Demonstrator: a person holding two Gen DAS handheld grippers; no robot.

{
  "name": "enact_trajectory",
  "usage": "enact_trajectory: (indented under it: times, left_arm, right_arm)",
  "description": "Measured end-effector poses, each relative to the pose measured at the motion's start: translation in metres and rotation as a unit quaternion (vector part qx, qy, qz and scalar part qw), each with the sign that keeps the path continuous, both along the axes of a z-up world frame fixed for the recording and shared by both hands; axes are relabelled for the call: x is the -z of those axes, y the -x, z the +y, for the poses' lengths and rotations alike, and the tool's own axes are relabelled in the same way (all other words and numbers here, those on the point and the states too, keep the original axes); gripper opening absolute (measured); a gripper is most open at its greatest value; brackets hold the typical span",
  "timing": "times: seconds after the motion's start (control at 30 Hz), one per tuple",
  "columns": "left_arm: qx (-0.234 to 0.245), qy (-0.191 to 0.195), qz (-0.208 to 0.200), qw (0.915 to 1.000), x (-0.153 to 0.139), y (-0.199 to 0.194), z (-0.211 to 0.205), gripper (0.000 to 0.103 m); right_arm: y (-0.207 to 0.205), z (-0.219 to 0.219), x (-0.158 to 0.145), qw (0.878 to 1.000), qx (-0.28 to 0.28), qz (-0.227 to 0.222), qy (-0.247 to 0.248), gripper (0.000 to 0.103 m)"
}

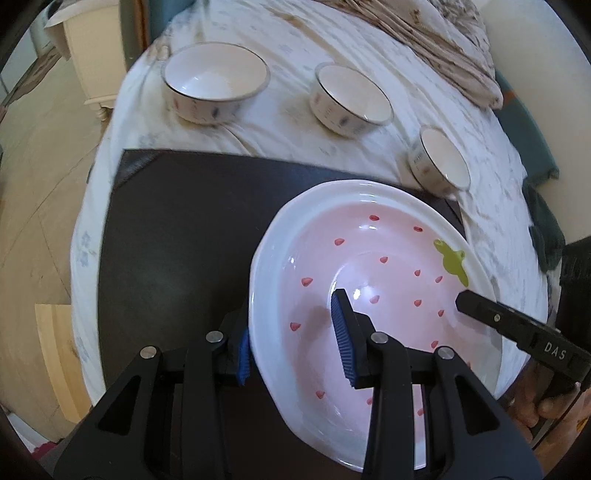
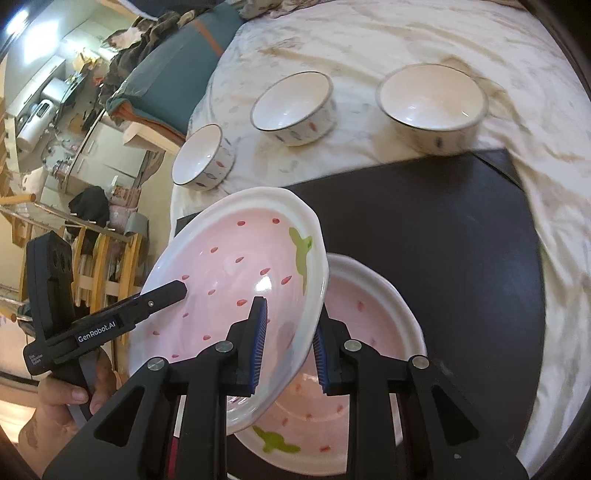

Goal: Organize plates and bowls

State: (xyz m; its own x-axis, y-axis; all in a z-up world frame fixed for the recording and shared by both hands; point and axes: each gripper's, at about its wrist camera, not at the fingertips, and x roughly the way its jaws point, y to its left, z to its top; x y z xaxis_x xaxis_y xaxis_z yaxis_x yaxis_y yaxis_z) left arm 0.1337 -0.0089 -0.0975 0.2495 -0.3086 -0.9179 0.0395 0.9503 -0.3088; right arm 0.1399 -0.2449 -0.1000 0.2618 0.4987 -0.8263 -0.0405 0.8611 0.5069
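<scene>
A pink strawberry-pattern plate [image 1: 369, 266] with a white rim is held tilted above the black mat [image 1: 184, 236]. My left gripper [image 1: 291, 339] is shut on its near-left rim, one finger inside and one outside. My right gripper [image 2: 288, 347] is shut on the opposite rim of the same plate [image 2: 236, 273]. A second strawberry plate [image 2: 354, 369] lies on the mat [image 2: 443, 236] under it. Three white bowls [image 1: 216, 79] [image 1: 352, 98] [image 1: 439, 160] stand in a row on the cloth behind the mat.
The table has a wrinkled pale cloth [image 1: 295, 44]. A folded striped cloth [image 1: 424, 33] lies at the back. A teal cushion [image 2: 177, 70] and room clutter sit beyond the table's edge, with floor [image 1: 44, 177] on the left.
</scene>
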Motion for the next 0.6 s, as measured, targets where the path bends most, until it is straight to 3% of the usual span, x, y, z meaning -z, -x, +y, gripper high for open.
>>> enact_trajectory:
  times: [0.6]
  left_arm:
    - [0.056,-0.020,0.013,0.9981,0.013,0.025,-0.040,0.033]
  right_arm:
    - [0.054,-0.031,0.021,0.998,0.045,0.034,0.018,0.026]
